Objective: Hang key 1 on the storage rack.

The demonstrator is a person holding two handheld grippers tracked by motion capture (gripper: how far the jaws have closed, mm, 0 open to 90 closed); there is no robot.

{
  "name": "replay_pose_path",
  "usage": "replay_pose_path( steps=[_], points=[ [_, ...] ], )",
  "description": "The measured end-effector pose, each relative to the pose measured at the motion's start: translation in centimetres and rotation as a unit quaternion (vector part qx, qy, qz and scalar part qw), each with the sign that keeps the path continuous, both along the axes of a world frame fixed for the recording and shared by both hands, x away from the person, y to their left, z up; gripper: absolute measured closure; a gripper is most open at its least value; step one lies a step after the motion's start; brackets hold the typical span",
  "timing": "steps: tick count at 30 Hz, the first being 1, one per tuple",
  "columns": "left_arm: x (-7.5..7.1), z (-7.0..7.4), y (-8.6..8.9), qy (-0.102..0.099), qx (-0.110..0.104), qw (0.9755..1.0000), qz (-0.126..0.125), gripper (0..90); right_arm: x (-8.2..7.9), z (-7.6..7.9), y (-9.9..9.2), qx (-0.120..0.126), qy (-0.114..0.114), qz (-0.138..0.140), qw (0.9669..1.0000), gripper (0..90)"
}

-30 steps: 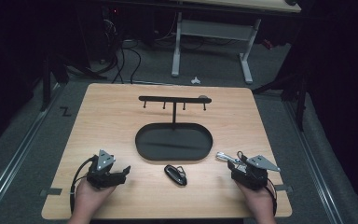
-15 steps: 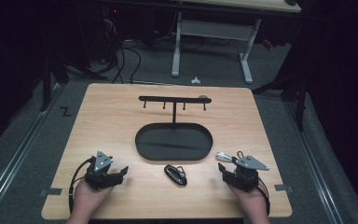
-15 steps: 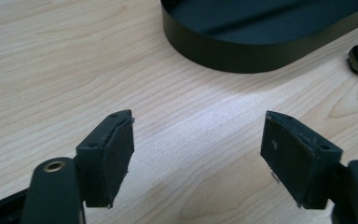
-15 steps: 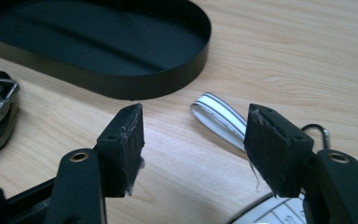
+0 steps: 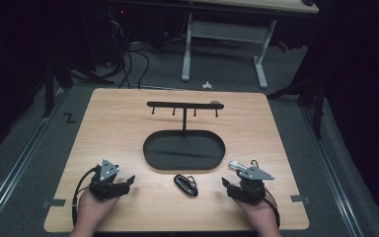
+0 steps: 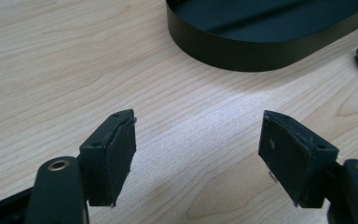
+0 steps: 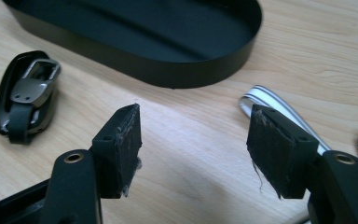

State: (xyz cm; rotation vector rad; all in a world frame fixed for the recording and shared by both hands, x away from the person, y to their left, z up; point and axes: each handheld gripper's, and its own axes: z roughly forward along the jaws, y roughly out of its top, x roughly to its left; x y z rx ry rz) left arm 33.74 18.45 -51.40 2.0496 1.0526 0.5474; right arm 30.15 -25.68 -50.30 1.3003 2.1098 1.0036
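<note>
The left gripper (image 5: pixel 109 180) rested on the wooden surface (image 5: pixel 118 123) near its front edge, its fingers (image 6: pixel 116 154) spread apart with nothing between them. Ahead and to its right sat the oval black tray (image 5: pixel 185 150), a hook rack (image 5: pixel 185 105) rising from its far rim. A black key fob (image 5: pixel 185 184) lay just in front of the tray, between the two grippers. The right gripper (image 5: pixel 246 186) also held its fingers (image 7: pixel 123 144) apart and empty, with a white-and-silver strip (image 7: pixel 279 109) lying on the surface beside one of them.

right hand-held gripper (image 5: pixel 234 183) nearer table's front edge
</note>
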Motion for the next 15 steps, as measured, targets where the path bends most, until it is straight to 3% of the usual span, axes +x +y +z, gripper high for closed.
replay_pose_path(
  steps=[6,12,15],
  points=[
    [0.1,-0.1,0.1,0.002,0.002,1.0,-0.002,27.7,0.0,0.0,2.2,-0.013,0.018,0.028,0.9994,30.2],
    [0.1,-0.2,0.2,0.004,0.0,1.0,-0.003,27.7,0.4,0.2,3.6,-0.04,0.034,0.055,0.9971,32.4],
    [0.1,-0.2,0.2,0.004,-0.002,1.0,-0.004,27.7,0.6,0.5,4.2,-0.039,0.04,0.061,0.9966,31.7]
  ],
)
